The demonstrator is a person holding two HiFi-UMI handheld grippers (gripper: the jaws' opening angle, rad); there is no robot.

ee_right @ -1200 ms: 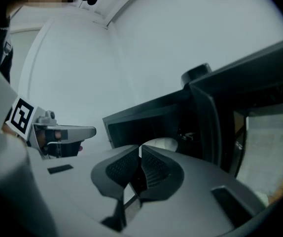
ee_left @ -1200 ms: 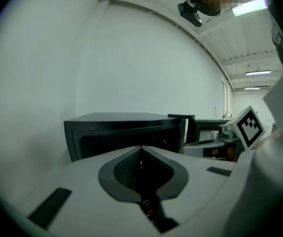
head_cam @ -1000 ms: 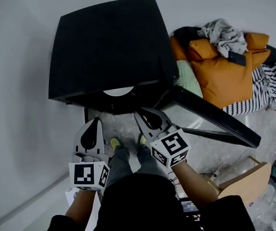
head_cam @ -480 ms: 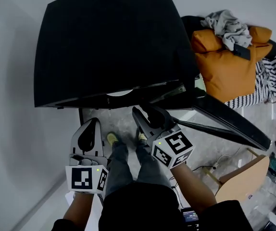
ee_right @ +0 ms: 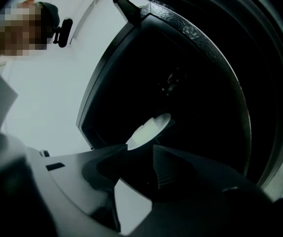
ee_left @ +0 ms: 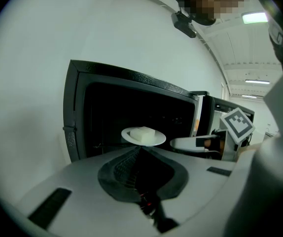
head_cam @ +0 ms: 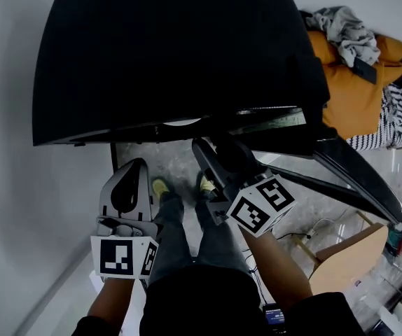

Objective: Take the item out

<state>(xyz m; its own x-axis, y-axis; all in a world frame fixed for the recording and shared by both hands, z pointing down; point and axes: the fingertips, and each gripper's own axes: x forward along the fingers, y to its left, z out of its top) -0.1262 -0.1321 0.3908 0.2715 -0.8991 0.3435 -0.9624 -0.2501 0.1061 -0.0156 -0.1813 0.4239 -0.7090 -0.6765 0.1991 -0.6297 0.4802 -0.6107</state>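
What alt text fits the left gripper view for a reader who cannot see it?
A round white plate carrying a pale rectangular block sits inside an open black oven. In the foreground the left gripper, jaws shut and empty, points toward the plate.

The oven (head_cam: 173,54) is black, the plate (ee_left: 154,142) white (orange cushion (head_cam: 351,100), black-and-white striped cloth (head_cam: 400,114) beyond).

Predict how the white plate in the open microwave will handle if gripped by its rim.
The plate looks rigid, probably ceramic: likely stiff, smooth, maybe slippery and breakable. It is shallow and thin-edged; a one-sided rim grip would probably let it tilt. The white block seems to lie loose on top and may slide if it tips.
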